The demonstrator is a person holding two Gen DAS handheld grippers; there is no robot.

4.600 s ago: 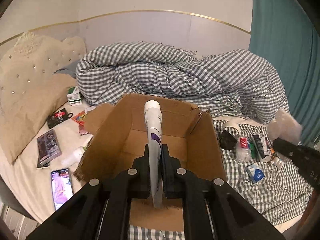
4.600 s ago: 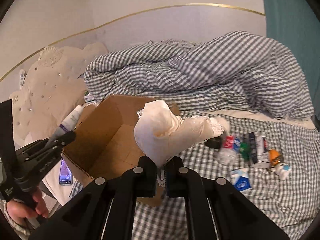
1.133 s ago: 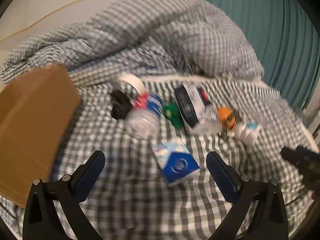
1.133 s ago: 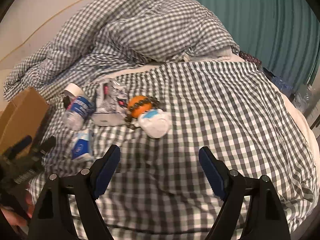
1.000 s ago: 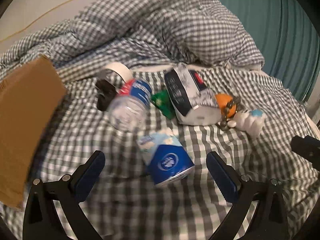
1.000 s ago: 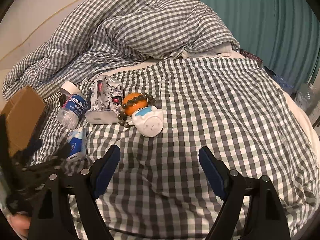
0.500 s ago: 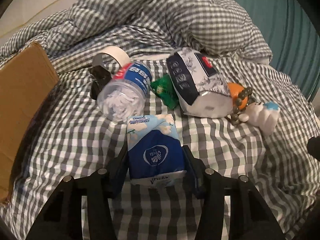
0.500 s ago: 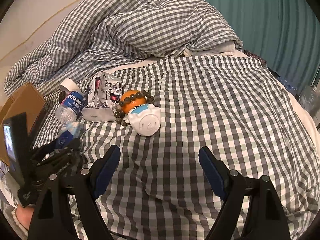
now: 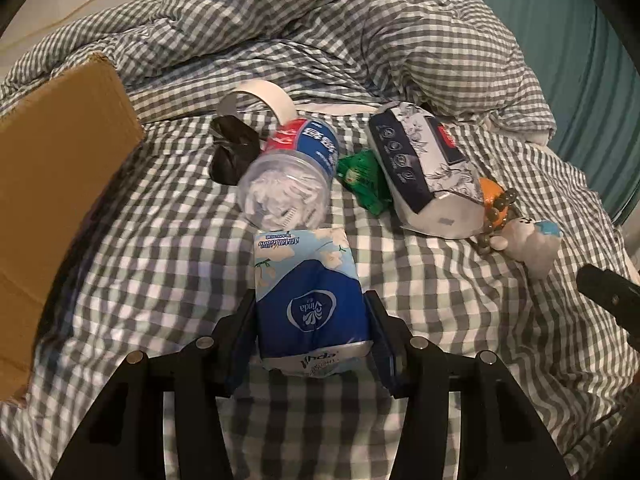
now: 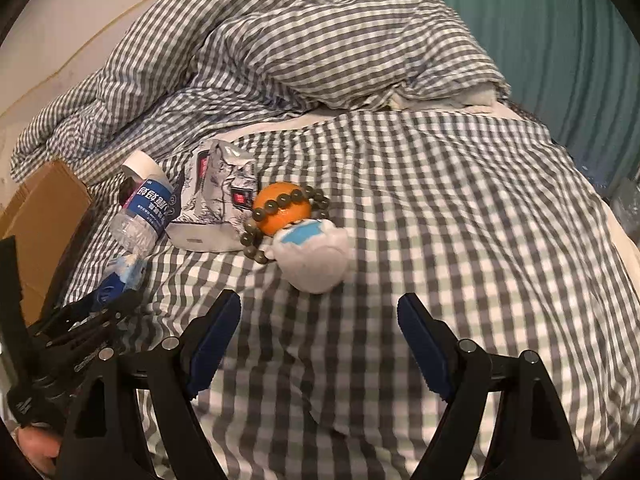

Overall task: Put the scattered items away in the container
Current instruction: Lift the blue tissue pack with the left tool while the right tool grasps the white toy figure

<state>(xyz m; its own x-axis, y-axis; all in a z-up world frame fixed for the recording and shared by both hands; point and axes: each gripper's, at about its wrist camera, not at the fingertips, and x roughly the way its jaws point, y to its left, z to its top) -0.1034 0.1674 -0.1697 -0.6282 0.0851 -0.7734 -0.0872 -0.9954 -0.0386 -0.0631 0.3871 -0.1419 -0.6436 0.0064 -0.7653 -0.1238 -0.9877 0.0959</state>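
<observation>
Right wrist: bare checked sheet point(image 10: 460, 216) ahead

Cardboard box point(image 9: 60, 184) cut off at left edge

Both wrist cameras look steeply down, close over the bed point(image 9: 460, 320), sharing the plastic bottle point(image 10: 146, 212).

A checked bed point(image 9: 460, 320) carries a cardboard box point(image 9: 52, 184); bottle point(image 9: 296, 176), tissue pack point(image 9: 308, 292), pouch point(image 9: 424, 172), orange point(image 10: 282, 208) and plush toy point(image 10: 316, 256) lie alongside.
</observation>
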